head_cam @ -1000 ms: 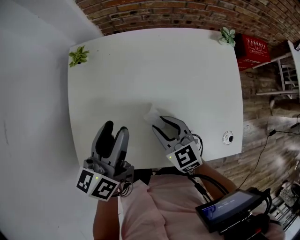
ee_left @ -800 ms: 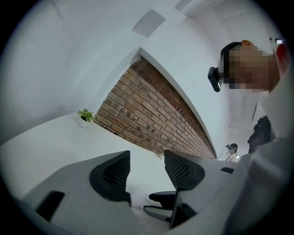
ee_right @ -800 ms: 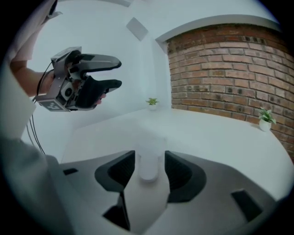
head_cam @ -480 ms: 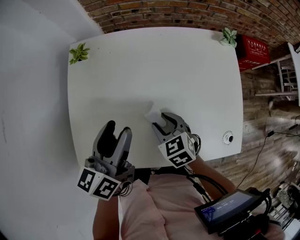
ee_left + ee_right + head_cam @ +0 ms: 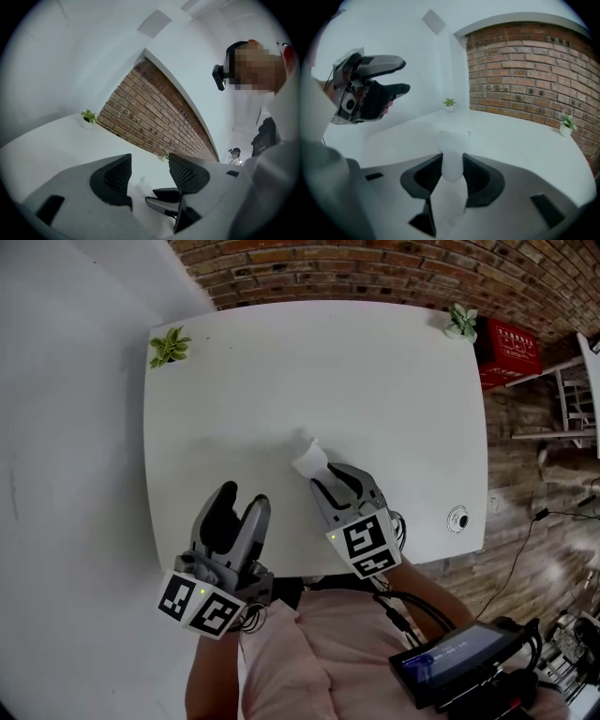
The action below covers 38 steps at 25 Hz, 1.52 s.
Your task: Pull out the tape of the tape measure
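Tabletop [image 5: 375,390] open beyond tape measure [image 5: 309,462]; far-left plant [image 5: 169,346], far-right plant [image 5: 460,321], round fitting [image 5: 457,518] at edges.

Head view overhead; gripper views low, sharing table [image 5: 394,399]

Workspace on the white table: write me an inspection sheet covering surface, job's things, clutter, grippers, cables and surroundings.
Surface: white table, rounded corners.
Job's things: white tape measure between the right gripper's fingers; no pulled-out tape seen.
Clutter: a potted plant at the far left corner, another at the far right; a small round fitting near the right edge.
Grippers: right gripper fingers have just been closing and press on the tape measure; left gripper open, empty.
Cables: black cables run from the right gripper to a box at the person's waist.
Surroundings: brick wall, red crate, wooden floor.
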### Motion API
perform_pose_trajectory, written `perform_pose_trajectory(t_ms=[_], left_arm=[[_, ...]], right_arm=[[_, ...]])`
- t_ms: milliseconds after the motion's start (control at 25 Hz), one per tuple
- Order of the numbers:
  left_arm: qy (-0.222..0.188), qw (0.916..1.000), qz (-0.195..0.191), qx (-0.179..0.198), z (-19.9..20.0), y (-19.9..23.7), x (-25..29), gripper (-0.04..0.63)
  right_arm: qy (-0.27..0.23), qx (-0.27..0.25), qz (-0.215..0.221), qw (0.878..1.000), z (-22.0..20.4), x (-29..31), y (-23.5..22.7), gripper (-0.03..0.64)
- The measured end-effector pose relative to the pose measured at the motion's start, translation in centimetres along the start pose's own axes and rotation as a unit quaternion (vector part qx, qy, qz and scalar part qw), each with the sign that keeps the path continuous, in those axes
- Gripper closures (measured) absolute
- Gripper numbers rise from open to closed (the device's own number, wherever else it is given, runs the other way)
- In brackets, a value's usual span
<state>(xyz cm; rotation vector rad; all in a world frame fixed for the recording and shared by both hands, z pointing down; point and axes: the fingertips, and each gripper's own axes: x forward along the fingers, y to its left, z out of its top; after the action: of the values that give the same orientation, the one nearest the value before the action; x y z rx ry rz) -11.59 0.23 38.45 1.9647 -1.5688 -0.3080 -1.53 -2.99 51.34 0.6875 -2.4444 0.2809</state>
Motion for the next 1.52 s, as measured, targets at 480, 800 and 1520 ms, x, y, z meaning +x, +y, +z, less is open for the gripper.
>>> perform_pose_trajectory(t_ms=[480,800,1520], left_arm=[[-0.012,0.9993,-0.025,0.025,3.5,-3.6,1.3,0.305],[-0.018,0.9980,-0.040,0.046,5.3,-5.2,2.1,0.299],[-0.021,0.9953,-0.068,0.066,6.3,-6.7,2.2,0.454]], right_arm=[[-0.192,0.000,0.026,0.981,14.0,-6.5,1.7,0.477],[-0.244,-0.009,0.043,0.969,17.3,-8.6,3.9,0.476],[-0.260,-0.065,0.050,0.962,17.9,-9.0,5.7,0.474]])
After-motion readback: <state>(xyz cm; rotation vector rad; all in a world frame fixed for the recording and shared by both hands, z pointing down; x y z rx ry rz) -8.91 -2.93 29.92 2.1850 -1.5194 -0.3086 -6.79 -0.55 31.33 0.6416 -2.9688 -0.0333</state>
